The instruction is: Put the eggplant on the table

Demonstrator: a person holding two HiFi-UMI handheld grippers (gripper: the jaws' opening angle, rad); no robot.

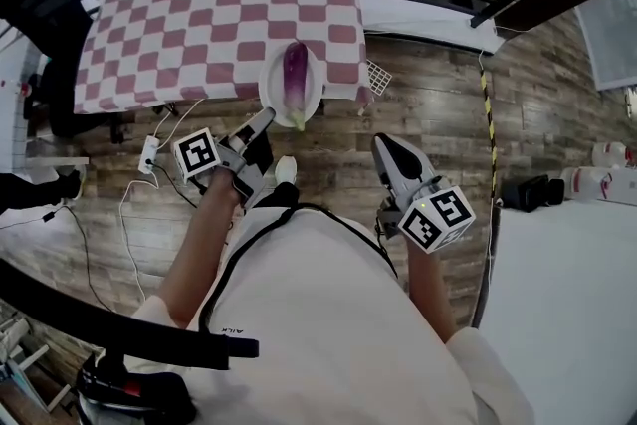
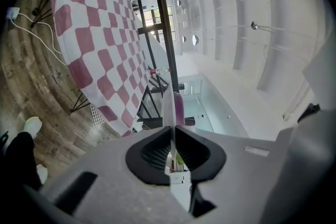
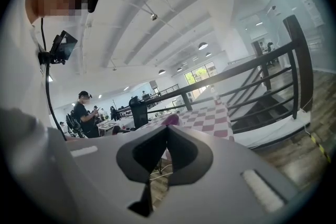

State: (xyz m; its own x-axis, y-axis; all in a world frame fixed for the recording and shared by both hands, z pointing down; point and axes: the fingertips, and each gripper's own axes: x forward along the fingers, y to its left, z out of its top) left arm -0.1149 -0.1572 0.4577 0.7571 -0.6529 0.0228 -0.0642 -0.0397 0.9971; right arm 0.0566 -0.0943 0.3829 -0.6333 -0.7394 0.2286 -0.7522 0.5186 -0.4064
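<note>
left gripper (image 1: 265,119) clamped on the rim of the round white plate (image 1: 270,87) carrying the long purple eggplant (image 1: 296,73), reaching the near edge of the pink-and-white checked table (image 1: 199,15), set-down looks pending; right gripper (image 1: 384,144) jaws together, empty.

The person's white top (image 1: 328,314) has black piping; the grey left claw (image 1: 267,118) and right claw (image 1: 382,144) bear black-and-white marker cubes (image 1: 197,154).
</note>
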